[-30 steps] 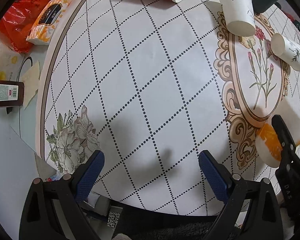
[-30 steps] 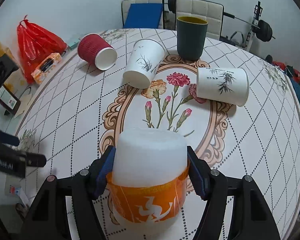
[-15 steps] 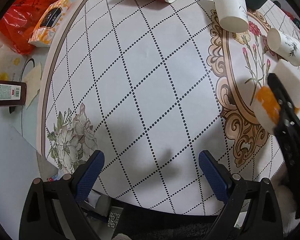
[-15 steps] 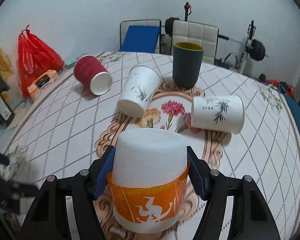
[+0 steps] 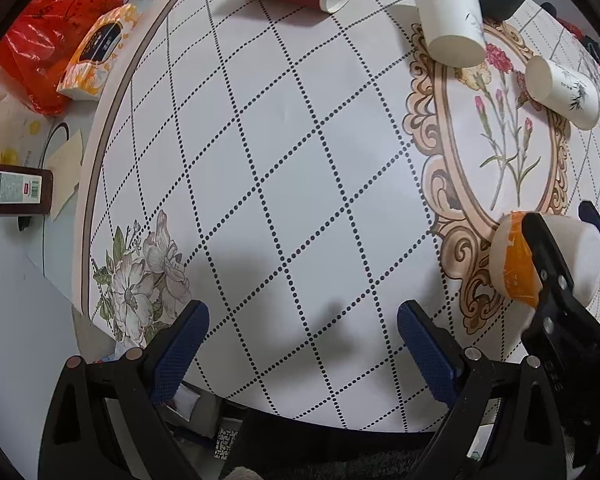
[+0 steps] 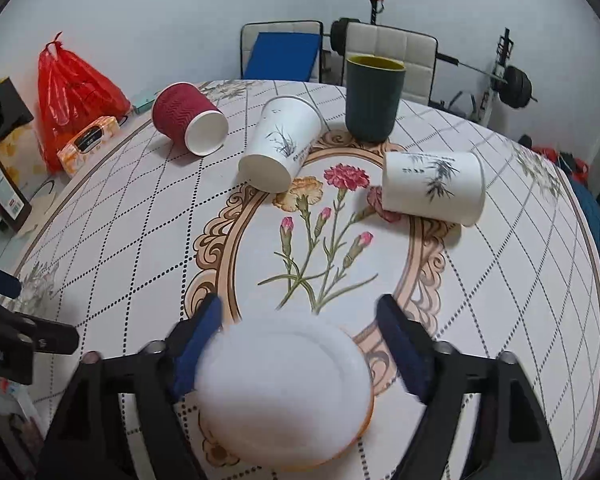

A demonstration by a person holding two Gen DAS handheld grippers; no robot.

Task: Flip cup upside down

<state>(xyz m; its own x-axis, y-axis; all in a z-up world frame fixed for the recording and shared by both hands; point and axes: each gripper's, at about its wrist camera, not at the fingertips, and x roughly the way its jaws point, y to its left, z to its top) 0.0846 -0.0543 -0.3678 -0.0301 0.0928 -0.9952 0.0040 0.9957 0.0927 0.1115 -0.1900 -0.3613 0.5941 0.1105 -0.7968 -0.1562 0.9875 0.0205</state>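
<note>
White foam cup with orange band (image 6: 284,384): base up on the bench (image 6: 500,280), between spread right claw (image 6: 300,344) pads, at six o'clock; left claw (image 5: 300,344) spread, empty

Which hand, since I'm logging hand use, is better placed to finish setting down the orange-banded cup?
Right. The orange-banded cup sits base up between the fingers of the right gripper. The left gripper is open and empty, off to the side over the tablecloth.
</note>
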